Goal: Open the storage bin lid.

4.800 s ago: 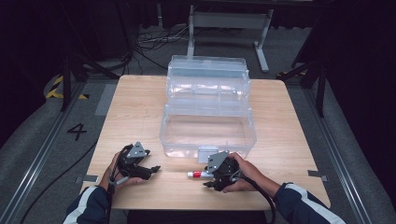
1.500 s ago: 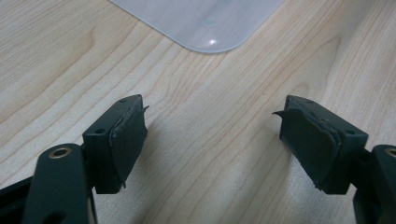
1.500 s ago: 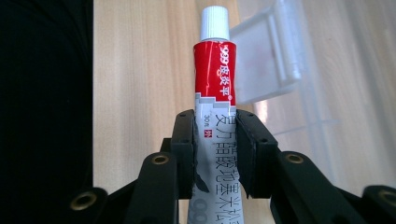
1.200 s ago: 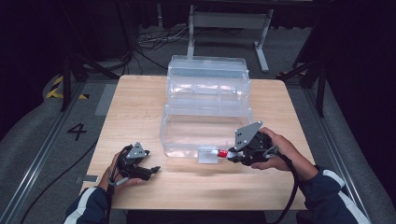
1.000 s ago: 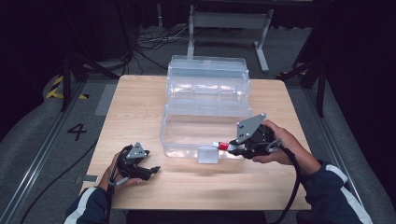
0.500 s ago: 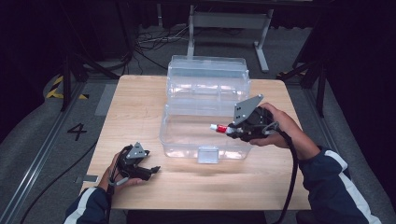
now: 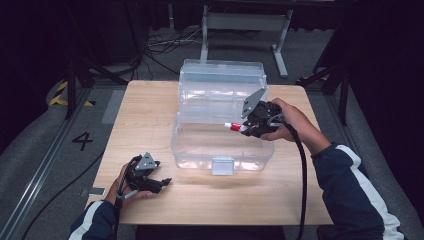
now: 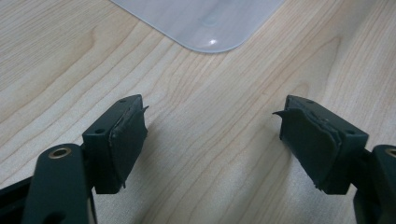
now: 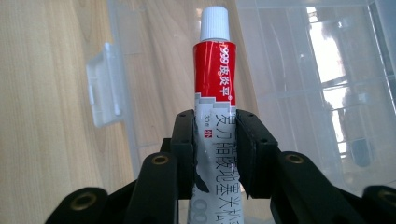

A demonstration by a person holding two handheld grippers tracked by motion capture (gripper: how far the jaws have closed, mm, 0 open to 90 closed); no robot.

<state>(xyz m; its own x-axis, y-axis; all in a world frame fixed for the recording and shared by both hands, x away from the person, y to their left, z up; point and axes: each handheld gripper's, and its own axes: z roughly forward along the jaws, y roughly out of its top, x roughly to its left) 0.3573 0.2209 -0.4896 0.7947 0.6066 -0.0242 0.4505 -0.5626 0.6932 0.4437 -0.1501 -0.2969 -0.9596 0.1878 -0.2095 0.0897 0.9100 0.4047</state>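
Note:
A red-and-white tube with a white cap (image 7: 234, 126) (image 9: 215, 88) sticks out of my right gripper (image 7: 248, 128) (image 9: 215, 149), which is shut on it. The tube hangs over the open clear plastic box (image 7: 197, 145) in the middle of the table, cap pointing left. The box's lid (image 7: 222, 77) stands open at the back. My left gripper (image 7: 161, 182) (image 8: 210, 140) rests on the wooden table near the front left, jaws wide open with nothing between them. A corner of the clear box (image 8: 201, 18) shows ahead of the left gripper.
The wooden table (image 7: 145, 115) has bare room left of the box and along its front edge. The box's latch tab (image 7: 223, 165) (image 9: 105, 84) faces the front. A cable (image 7: 302, 175) trails from the right gripper. Stands and cables sit on the floor behind.
My right gripper has carried the tube up from the table's front, up and back to above the open box. The left gripper has stayed put.

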